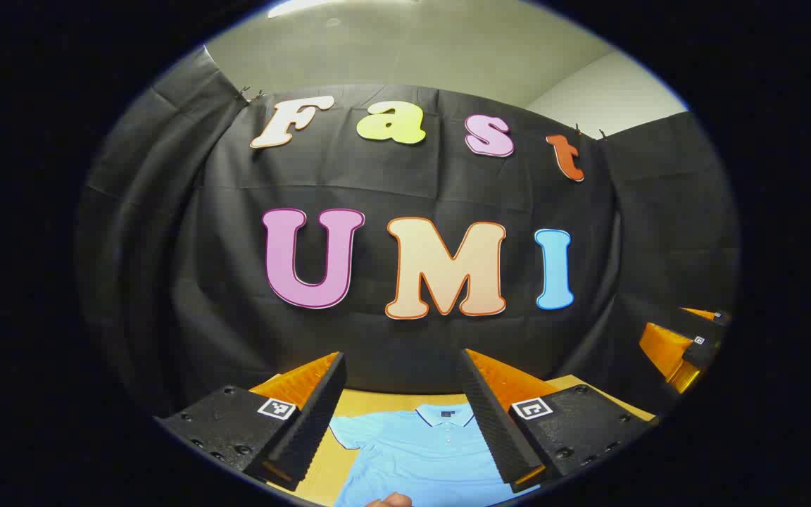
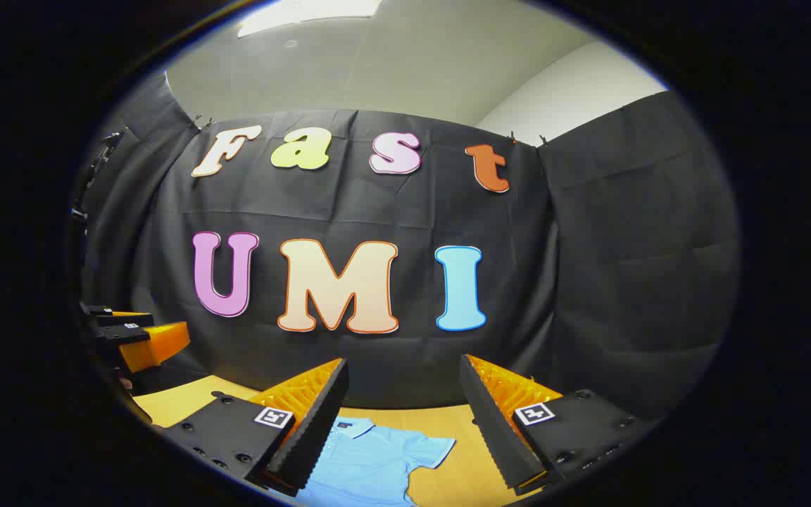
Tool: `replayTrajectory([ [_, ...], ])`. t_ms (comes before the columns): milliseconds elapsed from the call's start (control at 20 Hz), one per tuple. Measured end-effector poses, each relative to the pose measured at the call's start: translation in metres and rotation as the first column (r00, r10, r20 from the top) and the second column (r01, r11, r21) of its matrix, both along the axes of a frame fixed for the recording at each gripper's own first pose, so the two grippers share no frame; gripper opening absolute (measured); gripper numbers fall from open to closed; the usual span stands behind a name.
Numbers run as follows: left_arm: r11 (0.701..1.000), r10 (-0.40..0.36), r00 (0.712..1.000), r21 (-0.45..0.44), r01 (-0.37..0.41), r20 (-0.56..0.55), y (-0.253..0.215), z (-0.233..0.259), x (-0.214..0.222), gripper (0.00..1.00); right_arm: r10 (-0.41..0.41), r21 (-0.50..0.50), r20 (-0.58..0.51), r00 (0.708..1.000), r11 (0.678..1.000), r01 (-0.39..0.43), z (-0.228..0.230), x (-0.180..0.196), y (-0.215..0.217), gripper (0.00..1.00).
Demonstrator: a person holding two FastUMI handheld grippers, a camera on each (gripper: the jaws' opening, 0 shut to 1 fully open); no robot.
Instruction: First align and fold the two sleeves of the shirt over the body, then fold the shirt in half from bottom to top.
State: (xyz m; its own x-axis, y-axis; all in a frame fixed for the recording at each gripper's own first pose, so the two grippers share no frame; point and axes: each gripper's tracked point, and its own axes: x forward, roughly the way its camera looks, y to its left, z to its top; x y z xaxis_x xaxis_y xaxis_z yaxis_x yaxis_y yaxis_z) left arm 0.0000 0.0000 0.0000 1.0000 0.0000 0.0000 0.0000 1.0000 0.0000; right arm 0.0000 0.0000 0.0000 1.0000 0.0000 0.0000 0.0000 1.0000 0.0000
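Observation:
A light blue polo shirt (image 1: 419, 451) lies flat on the yellow-brown table (image 1: 370, 403), collar toward the far wall, with its short sleeves spread to the sides. My left gripper (image 1: 402, 366) hangs open high above the collar, with nothing between its fingers. In the right gripper view, the shirt (image 2: 367, 461) lies below, with one sleeve (image 2: 426, 447) pointing right. My right gripper (image 2: 402, 370) is open too, held above that sleeve side with nothing in it. The right gripper (image 1: 687, 345) shows at the far right of the left gripper view, and the left gripper (image 2: 131, 334) at the far left of the right gripper view.
Black cloth walls close the booth behind the table and on both sides. A fingertip (image 1: 390, 501) shows at the bottom edge of the left gripper view. Bare table (image 2: 448, 422) runs between the shirt and the back wall.

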Motion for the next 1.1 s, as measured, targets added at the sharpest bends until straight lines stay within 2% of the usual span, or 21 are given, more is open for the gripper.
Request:
replayTrajectory([
  [400,1.000,0.007,1.000,0.013,-0.007,-0.011,0.008,-0.003,-0.002,0.95,0.016,0.000,-0.031,0.999,1.000,-0.016,-0.011,-0.002,0.007,0.99],
  [650,1.000,0.007,1.000,0.007,-0.007,0.001,0.006,0.000,-0.004,0.95,0.020,-0.009,-0.030,0.999,1.000,-0.021,-0.010,-0.001,0.004,0.96],
  [700,1.000,0.006,1.000,0.008,-0.006,0.002,0.004,0.001,-0.003,0.95,0.019,-0.010,-0.032,0.999,1.000,-0.020,-0.010,-0.001,0.003,0.99],
  [850,1.000,0.005,1.000,0.012,-0.005,0.013,0.001,0.003,-0.005,0.95,0.022,-0.012,-0.026,0.999,1.000,-0.022,-0.010,0.000,-0.001,0.99],
  [1100,1.000,0.022,1.000,-0.022,-0.021,0.015,-0.008,0.000,-0.003,0.94,0.058,-0.003,-0.015,0.998,0.998,-0.058,-0.009,0.020,-0.006,0.98],
])
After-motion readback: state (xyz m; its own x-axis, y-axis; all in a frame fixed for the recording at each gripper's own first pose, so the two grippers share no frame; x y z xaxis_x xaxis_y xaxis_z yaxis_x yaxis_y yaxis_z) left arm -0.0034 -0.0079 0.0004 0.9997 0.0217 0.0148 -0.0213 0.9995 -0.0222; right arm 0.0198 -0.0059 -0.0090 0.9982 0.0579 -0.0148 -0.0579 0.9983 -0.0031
